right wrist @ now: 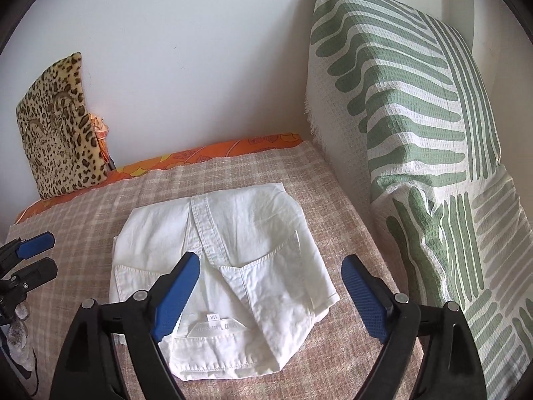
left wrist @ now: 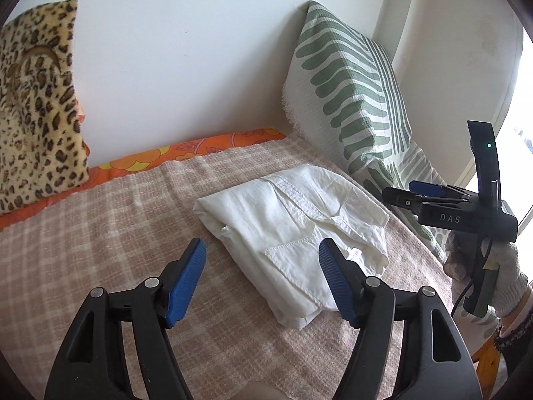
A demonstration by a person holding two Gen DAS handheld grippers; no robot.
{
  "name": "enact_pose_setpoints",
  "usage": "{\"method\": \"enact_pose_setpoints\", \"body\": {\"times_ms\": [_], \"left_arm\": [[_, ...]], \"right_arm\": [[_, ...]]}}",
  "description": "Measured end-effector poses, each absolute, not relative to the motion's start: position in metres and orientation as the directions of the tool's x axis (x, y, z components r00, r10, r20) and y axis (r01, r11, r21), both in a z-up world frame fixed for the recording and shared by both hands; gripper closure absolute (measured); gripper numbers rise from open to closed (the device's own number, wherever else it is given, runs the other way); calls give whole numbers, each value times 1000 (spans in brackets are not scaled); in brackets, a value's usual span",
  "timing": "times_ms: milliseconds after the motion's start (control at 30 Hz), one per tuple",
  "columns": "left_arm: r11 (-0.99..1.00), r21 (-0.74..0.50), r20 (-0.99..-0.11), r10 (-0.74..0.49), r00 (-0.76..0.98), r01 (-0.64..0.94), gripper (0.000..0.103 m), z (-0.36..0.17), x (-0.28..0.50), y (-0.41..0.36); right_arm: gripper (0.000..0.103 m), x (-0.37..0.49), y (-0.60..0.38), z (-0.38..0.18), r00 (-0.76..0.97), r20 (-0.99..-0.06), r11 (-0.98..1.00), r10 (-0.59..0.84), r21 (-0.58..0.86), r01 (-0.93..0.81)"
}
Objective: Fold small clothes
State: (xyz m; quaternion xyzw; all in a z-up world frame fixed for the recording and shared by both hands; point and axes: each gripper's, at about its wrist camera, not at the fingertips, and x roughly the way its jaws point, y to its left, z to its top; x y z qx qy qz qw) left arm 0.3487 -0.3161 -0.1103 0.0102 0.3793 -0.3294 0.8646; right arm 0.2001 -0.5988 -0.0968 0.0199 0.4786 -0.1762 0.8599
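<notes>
Both my grippers hang wide open and empty: the left gripper [left wrist: 260, 280] beside the shirt's [right wrist: 220, 260] near edge, the right gripper [right wrist: 271, 295] over its collar end. If I nudge or pinch only the top layer, I judge the fold could slide apart, since the cloth looks thin and loose. White and creased, the shirt lies folded into a compact bundle mid-blanket [right wrist: 83, 213], collar and pockets showing.

"das" stands on the right gripper [left wrist: 396, 196]; the white shirt [right wrist: 233, 250] tag reads "118".
</notes>
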Motion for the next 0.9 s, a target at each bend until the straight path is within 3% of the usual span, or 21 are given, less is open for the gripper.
{"method": "enact_pose_setpoints", "body": {"times_ms": [167, 500, 600, 900], "left_arm": [[817, -229, -670, -527, 524, 529, 32, -110, 340, -308], [804, -185, -661, -528, 534, 565, 32, -105, 314, -306], [804, -165, -647, -525, 553, 571, 19, -101, 304, -305], [793, -138, -631, -532, 565, 593, 19, -94, 279, -302]], "right_arm": [[5, 186, -590, -91, 494, -811, 927, -313, -147, 345], [4, 162, -581, -82, 510, -794, 917, -331, -141, 374], [4, 157, -579, -81, 514, -794, 916, -324, -128, 380], [2, 143, -572, -73, 522, -782, 910, -340, -134, 391]]}}
